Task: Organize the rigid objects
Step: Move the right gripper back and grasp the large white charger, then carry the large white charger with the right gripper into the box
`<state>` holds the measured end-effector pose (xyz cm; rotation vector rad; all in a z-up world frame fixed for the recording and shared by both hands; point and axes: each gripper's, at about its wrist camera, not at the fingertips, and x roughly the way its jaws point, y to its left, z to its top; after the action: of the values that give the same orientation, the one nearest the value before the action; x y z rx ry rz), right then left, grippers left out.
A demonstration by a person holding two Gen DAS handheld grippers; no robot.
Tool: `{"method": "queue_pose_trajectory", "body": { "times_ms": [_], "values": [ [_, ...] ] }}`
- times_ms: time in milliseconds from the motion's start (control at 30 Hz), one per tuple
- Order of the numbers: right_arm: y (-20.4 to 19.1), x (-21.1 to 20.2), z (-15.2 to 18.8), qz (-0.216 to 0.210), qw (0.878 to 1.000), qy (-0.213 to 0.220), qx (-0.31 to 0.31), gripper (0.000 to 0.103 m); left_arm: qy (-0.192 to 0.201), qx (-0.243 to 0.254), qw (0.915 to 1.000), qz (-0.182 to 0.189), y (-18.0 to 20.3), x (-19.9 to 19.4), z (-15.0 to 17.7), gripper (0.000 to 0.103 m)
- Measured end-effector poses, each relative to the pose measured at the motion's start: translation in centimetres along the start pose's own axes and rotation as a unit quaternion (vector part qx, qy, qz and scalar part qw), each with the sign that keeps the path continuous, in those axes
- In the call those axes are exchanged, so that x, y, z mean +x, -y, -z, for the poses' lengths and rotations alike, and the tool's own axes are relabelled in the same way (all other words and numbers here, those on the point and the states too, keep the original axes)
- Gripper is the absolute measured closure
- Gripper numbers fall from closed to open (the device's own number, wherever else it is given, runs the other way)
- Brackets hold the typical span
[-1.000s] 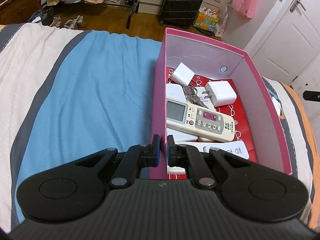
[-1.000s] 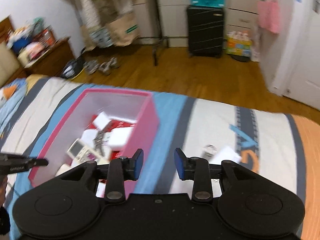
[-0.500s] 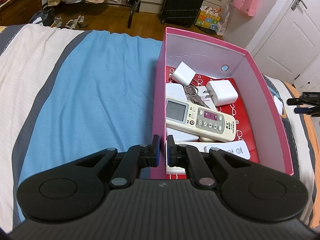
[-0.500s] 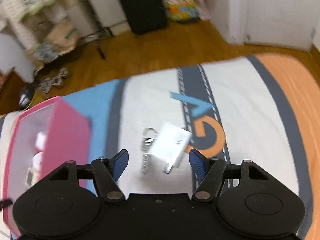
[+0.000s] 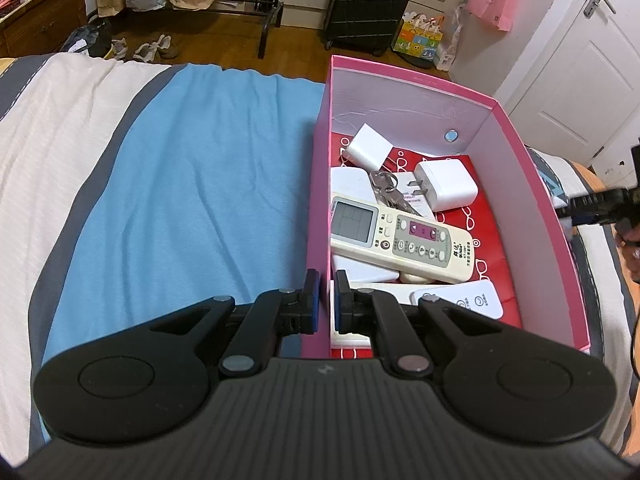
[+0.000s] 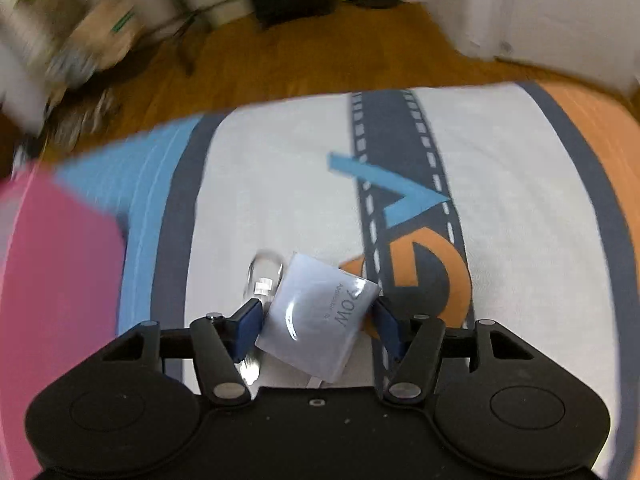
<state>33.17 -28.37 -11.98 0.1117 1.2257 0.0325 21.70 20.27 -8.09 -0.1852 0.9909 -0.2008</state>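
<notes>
The left gripper is clamped on the pink box's near wall; keep it steady. The right gripper straddles the white charger on the bedspread, jaws just narrowed and seemingly touching it; close squarely, clear of the clip.

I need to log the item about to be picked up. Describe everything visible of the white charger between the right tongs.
The white charger is a squarish, glossy plastic block with rounded corners and grey print reading "90W". It lies flat and skewed on the white part of the bedspread, beside a metal carabiner. The right tongs straddle it, blue pads at its sides; contact is unclear.
</notes>
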Motion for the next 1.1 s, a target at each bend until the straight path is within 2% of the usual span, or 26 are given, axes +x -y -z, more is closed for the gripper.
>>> {"method": "queue_pose_trajectory", "body": {
  "times_ms": [67,233,467,533,767,967,1100],
  "values": [
    [0.1,-0.3,0.7,0.001,1.0,-0.015,-0.012,0.038,-0.001,-0.003,1.0,0.001,0.0,0.0,0.0,0.097],
    [1.4,0.7,1.1,-0.005,1.0,-0.02,0.02,0.037,0.001,-0.004,1.0,0.002,0.0,-0.1,0.1,0.097],
    [0.0,-1.1,3.3,0.011,0.999,0.052,0.006,0.045,0.003,0.004,0.9999,-0.012,0.6,-0.2,0.2,0.097],
    [0.0,-2.1,3.8,-0.002,0.998,0.063,0.018,0.045,0.003,0.001,0.9999,-0.012,0.5,-0.2,0.2,0.097],
    [-2.0,-6.9,5.3,-0.025,0.993,0.112,0.0,0.045,0.003,-0.008,0.9999,-0.01,0.3,-0.2,0.1,0.097],
    [-7.0,-12.1,6.2,-0.089,0.982,0.154,-0.066,0.045,0.0,-0.008,0.9999,-0.01,0.3,-0.2,0.1,0.097],
    [-11.0,-15.2,6.9,-0.141,0.964,0.184,-0.128,0.045,0.0,-0.006,0.9999,-0.009,0.3,-0.2,0.1,0.097]
  ]
}}
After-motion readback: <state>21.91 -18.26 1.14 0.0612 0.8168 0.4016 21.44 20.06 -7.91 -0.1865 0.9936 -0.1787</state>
